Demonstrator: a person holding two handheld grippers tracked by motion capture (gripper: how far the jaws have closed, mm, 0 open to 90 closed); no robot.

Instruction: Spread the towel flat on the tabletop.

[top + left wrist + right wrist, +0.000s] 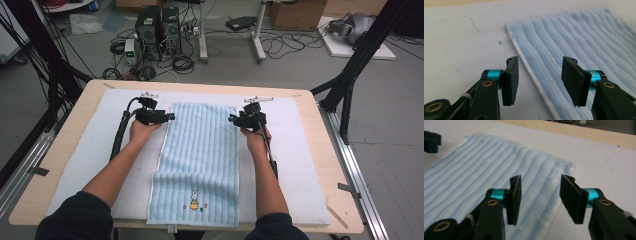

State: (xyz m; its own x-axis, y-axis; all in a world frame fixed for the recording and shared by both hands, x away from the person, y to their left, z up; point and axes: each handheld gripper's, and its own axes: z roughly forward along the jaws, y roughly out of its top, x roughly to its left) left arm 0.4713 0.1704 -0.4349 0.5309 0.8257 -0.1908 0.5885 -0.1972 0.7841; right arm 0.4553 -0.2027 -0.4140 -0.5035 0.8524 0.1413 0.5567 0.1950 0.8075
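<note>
Cables, 2 computer towers (158, 26) and cardboard boxes are lying on the grey floor beyond the far edge of the wooden table (334, 165). White padding (90, 150) is covering most of the table, and a light blue ribbed towel (200, 160) is lying flat on it, running lengthwise from near the far edge to the near edge, about midway between the left and right edges. A small rabbit picture (194, 199) is showing near the towel's near end.

The person's forearms are coming in from the near edge, each hand holding a claw at the towel's far part. The left claw (169, 117) is sitting at the towel's left border, not far from its far left corner. In the left gripper view the left claw (539, 81) is standing about half open, its 2 black pads (512, 80) straddling the white hem, with nothing pinched between them; the pads are hovering above the cloth.

The right claw (232, 119) is sitting at the towel's right border, near its far right corner. In the right gripper view the right claw (539, 199) is likewise standing about half open, its pads (572, 198) astride the towel's edge, gripping nothing. The cloth beneath is lying loose on the padding.
</note>
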